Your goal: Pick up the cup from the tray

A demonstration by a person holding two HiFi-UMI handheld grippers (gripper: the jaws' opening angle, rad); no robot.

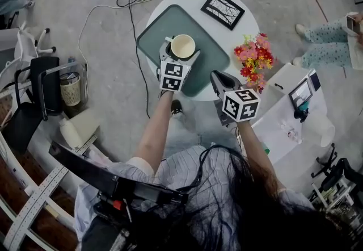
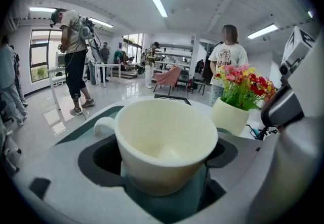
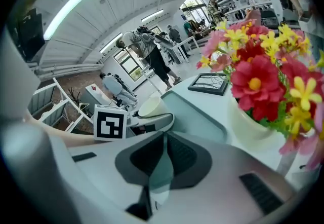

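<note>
Where the cup (image 2: 167, 139) sits: right between the jaws of the left gripper (image 1: 181, 51), over the green tray (image 1: 153, 31), mouth up, handle poking out to the left.
Left gripper: clamped on the cup, one jaw against each side of its wall.
Cup base: lifted or touching the tray? Hard to call, the view underneath is too tight.
Right gripper (image 1: 220, 78): jaws closed together, nothing between them, at the near edge of the table (image 1: 195, 0), just beside the flowers (image 1: 255, 57).
Tray: on the round white table, left half.
Flowers: red, pink and yellow, white pot, right edge.
Frame (image 1: 222, 9): black, flat on the table beyond the tray.
</note>
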